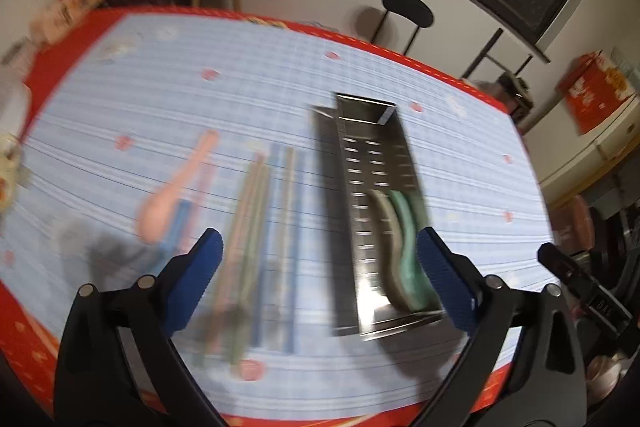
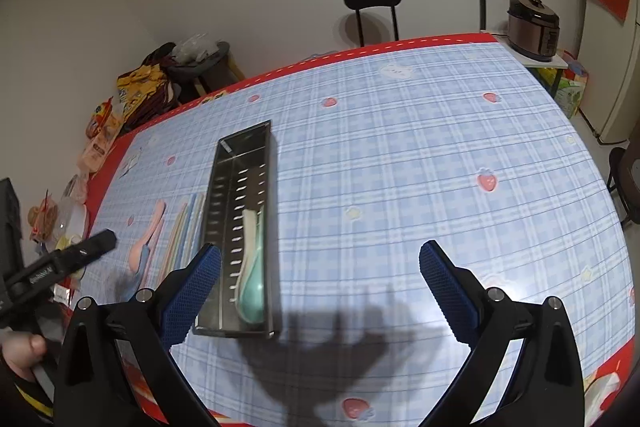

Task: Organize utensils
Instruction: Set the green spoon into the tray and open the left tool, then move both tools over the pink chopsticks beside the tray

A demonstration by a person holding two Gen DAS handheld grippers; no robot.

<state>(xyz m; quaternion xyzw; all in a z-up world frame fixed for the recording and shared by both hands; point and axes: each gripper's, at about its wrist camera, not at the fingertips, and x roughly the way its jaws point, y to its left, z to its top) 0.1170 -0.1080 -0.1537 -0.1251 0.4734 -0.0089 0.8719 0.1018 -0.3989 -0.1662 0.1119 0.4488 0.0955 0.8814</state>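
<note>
A perforated steel utensil tray [image 1: 332, 155] lies lengthwise on the blue checked tablecloth. Inside it rest a green spoon [image 1: 408, 251] and a pale spoon [image 1: 384, 223], side by side. Left of the tray lie several pastel chopsticks [image 1: 260, 227], a pink spoon [image 1: 168, 203] and a blue utensil [image 1: 182, 223] partly under it. My left gripper [image 1: 318, 237] hovers open above the tray's left edge and the chopsticks, holding nothing; this view is blurred. My right gripper [image 2: 320, 249] is open and empty over bare cloth just right of the tray [image 2: 212, 211], where the green spoon [image 2: 252, 287] shows clearly.
Snack bags [image 2: 136, 91] pile up at the table's far left corner. A black chair [image 2: 372, 3] stands beyond the far edge, a rice cooker [image 2: 534, 27] at the far right. A hand [image 2: 24, 347] holds the left tool at the lower left.
</note>
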